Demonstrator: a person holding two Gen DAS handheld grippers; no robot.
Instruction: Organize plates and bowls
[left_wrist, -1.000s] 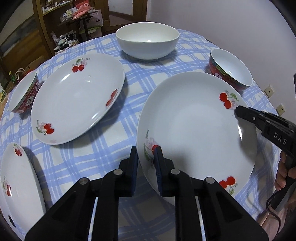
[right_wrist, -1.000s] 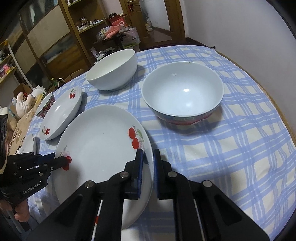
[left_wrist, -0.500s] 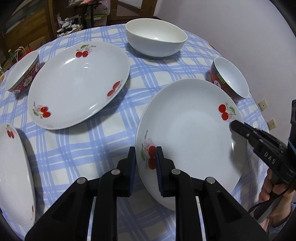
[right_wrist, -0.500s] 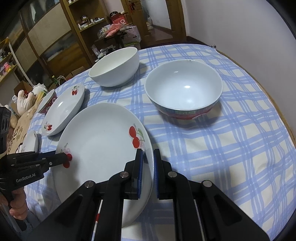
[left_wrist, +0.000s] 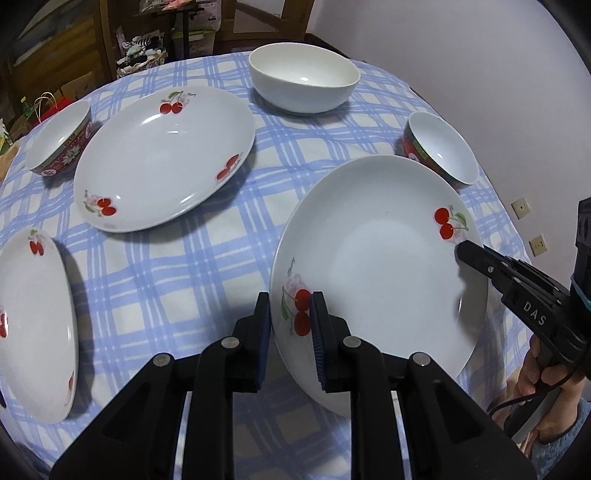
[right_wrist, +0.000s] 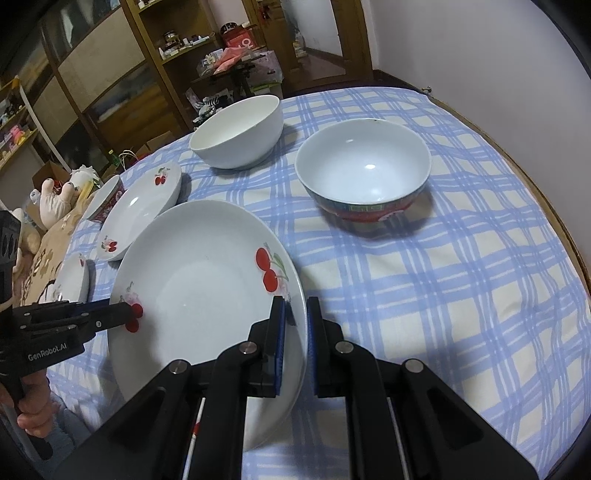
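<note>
While the left gripper clamps the cherry plate at its left rim, the right gripper clamps the opposite rim. Both pairs of fingers press the plate, tilted over the desk.

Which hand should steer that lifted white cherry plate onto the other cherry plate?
Probably left: the left gripper grips the white cherry plate on the rim facing the second cherry plate; the right gripper holds the far rim.

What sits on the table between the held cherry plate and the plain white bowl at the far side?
Nothing: in the left wrist view only bare checked tablecloth lies between the held plate and the white bowl.
</note>
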